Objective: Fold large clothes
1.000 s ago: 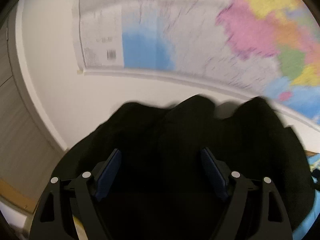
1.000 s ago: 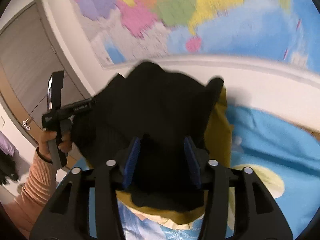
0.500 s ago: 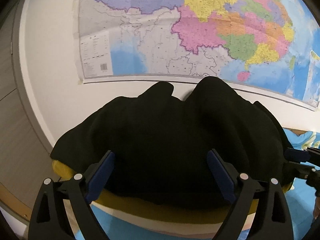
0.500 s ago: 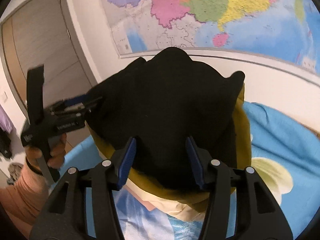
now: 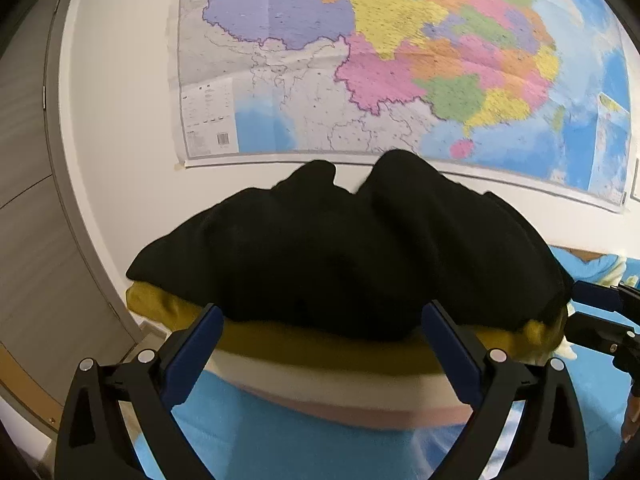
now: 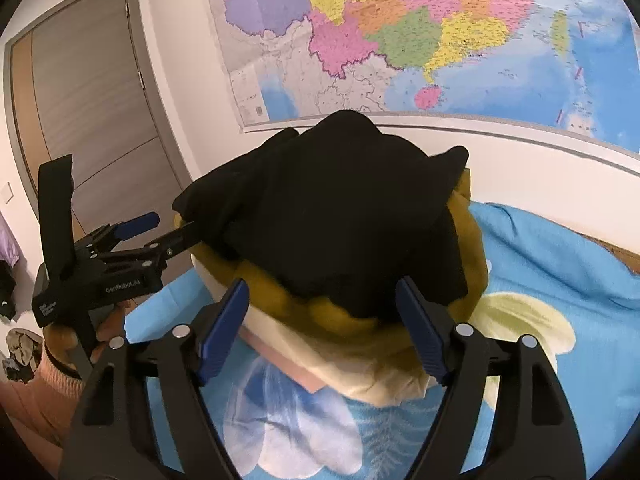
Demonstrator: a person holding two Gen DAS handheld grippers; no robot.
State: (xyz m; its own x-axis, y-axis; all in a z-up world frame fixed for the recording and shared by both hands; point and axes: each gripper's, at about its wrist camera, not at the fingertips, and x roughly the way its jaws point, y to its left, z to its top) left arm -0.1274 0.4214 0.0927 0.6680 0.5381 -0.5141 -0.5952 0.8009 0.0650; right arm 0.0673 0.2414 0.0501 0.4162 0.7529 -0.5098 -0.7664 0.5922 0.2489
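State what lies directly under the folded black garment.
Under the black garment lies a mustard-yellow one, then cream and pink layers; only their edges show, the rest is covered.

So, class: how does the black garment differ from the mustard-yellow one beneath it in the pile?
The black garment lies on top, fully exposed and lumpy; the mustard-yellow garment sits beneath it, showing only as a rim. The black one is the darker. Both are folded and stacked on the blue bedsheet.

"GenRobot.AI" is printed on the left gripper (image 6: 154,228) body
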